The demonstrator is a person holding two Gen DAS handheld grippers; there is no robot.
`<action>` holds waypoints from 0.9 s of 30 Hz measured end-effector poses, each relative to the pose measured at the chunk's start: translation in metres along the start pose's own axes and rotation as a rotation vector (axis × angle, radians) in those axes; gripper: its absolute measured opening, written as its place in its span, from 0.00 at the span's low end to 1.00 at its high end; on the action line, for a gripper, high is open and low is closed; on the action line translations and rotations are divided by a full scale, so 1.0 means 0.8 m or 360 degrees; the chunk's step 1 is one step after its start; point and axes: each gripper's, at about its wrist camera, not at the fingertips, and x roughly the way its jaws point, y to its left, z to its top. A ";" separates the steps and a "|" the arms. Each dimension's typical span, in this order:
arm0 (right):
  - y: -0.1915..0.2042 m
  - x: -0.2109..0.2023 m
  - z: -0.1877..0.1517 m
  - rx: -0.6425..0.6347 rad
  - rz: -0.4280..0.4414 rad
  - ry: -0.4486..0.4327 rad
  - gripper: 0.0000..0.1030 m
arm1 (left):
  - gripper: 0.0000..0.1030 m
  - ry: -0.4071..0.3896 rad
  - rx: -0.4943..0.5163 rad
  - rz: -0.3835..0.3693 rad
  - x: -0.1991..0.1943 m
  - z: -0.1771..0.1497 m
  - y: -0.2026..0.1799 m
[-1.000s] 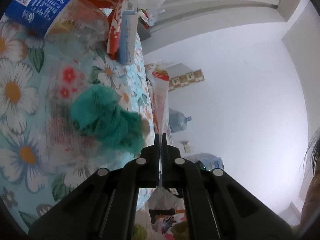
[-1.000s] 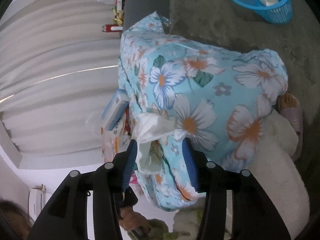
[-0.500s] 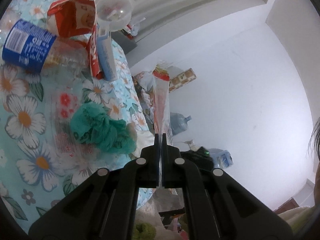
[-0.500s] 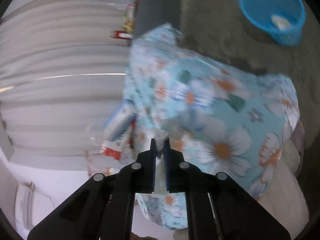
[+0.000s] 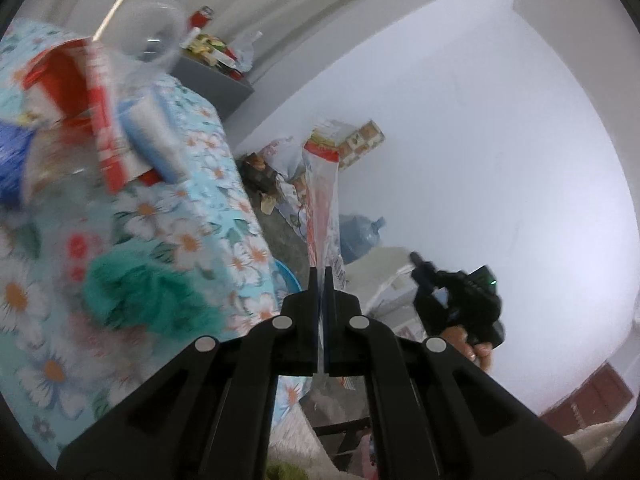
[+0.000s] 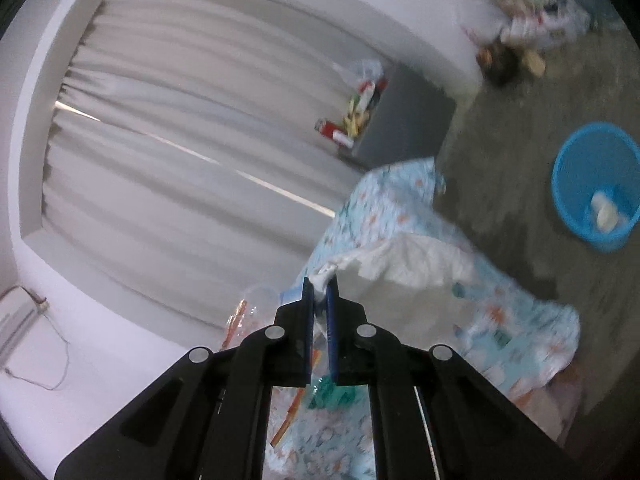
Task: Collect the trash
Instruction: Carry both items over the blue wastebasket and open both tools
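My left gripper point(image 5: 320, 276) is shut on a clear plastic wrapper with a red end point(image 5: 320, 200), held upright off the table's edge. My right gripper point(image 6: 320, 288) is shut on a crumpled white tissue point(image 6: 404, 264), lifted above the floral tablecloth point(image 6: 520, 320). On the floral table point(image 5: 192, 240) lie a green mesh wad point(image 5: 144, 296), a red-and-white carton point(image 5: 108, 128), a light blue tube point(image 5: 156, 136), a clear plastic cup point(image 5: 156, 40) and a blue-labelled bottle point(image 5: 12, 164). The blue trash basket point(image 6: 576, 168) stands on the floor at the right with a white item inside.
A grey cabinet point(image 6: 404, 120) with clutter on top stands by the white curtain point(image 6: 180, 140). Boxes and bags point(image 5: 352, 140) and a water jug point(image 5: 360, 236) sit along the white wall. The other hand-held gripper point(image 5: 460, 300) shows at the right of the left wrist view.
My right gripper closed on the white tissue and lifted it off the tablecloth. My left gripper, still shut on the wrapper, has pulled back and up from the table.
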 end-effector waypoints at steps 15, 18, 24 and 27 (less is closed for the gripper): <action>-0.098 -0.094 0.112 0.0017 -0.0333 -0.0344 0.06 | 0.00 0.0679 0.0650 0.0088 0.317 0.043 -0.131; -0.142 -0.082 0.129 0.0050 -0.0434 -0.0340 0.06 | 0.00 0.0914 0.0795 0.0204 0.413 0.023 -0.127; -0.245 -0.045 0.162 0.0159 -0.0676 -0.0294 0.06 | 0.00 0.1171 0.1010 0.0509 0.575 -0.023 -0.087; -0.290 -0.025 0.177 0.0181 -0.0796 -0.0263 0.06 | 0.00 0.1268 0.1026 0.0594 0.632 -0.039 -0.069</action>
